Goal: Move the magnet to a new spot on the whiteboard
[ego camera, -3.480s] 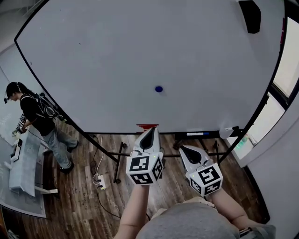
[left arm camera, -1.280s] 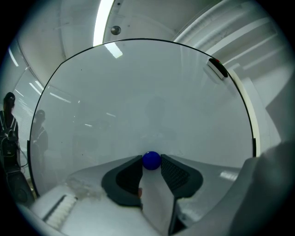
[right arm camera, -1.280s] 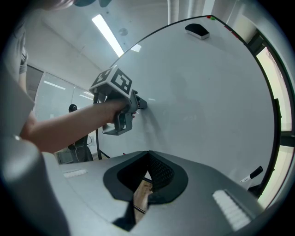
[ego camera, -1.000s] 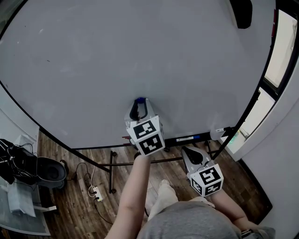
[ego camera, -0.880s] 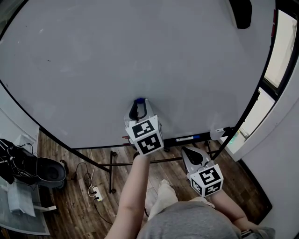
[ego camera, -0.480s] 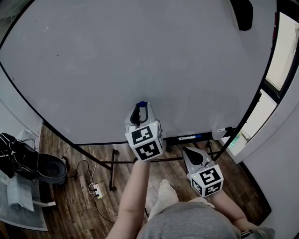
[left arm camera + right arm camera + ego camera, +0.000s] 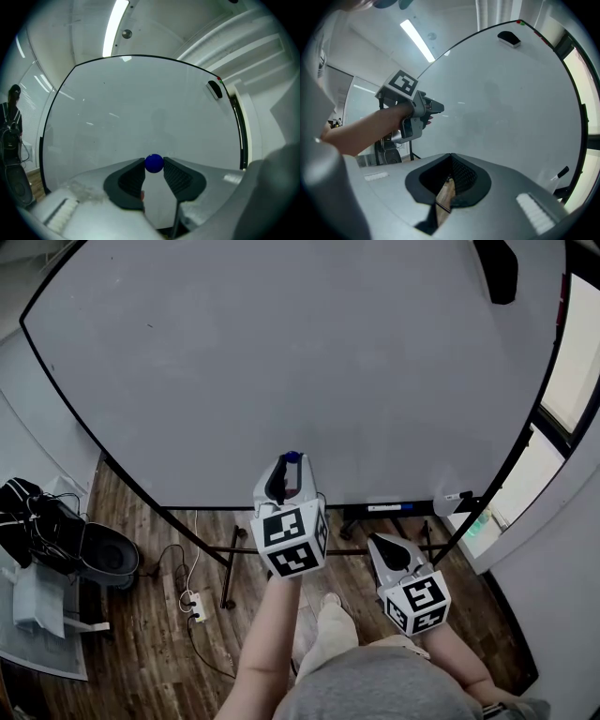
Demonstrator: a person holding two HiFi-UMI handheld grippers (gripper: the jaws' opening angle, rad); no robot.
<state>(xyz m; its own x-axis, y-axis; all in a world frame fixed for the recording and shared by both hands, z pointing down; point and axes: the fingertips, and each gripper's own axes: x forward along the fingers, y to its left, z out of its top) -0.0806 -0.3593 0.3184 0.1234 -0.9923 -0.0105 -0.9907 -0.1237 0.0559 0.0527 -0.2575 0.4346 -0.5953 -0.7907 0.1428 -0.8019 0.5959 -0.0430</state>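
A small blue round magnet (image 7: 153, 163) sits pinched between the tips of my left gripper (image 7: 154, 165), which is shut on it. In the head view the magnet (image 7: 292, 457) shows at the tip of the left gripper (image 7: 285, 467), low in front of the big whiteboard (image 7: 281, 352). The left gripper view takes in the whole whiteboard (image 7: 140, 122), so the magnet is held off its surface. My right gripper (image 7: 387, 551) hangs lower right, below the board's edge, shut with nothing in it. The right gripper view shows its own shut tips (image 7: 452, 164) and the left gripper (image 7: 436, 108) by the board.
A black eraser (image 7: 500, 268) sticks to the board's top right corner. A tray with markers (image 7: 389, 508) runs under the board's lower edge. A dark bag on a seat (image 7: 56, 531) stands at the left, a power strip (image 7: 197, 606) lies on the wood floor, and a window (image 7: 572, 362) is at the right.
The left gripper reached the magnet on the board, shut on it, and has drawn back and down with it. The right gripper has stayed put.
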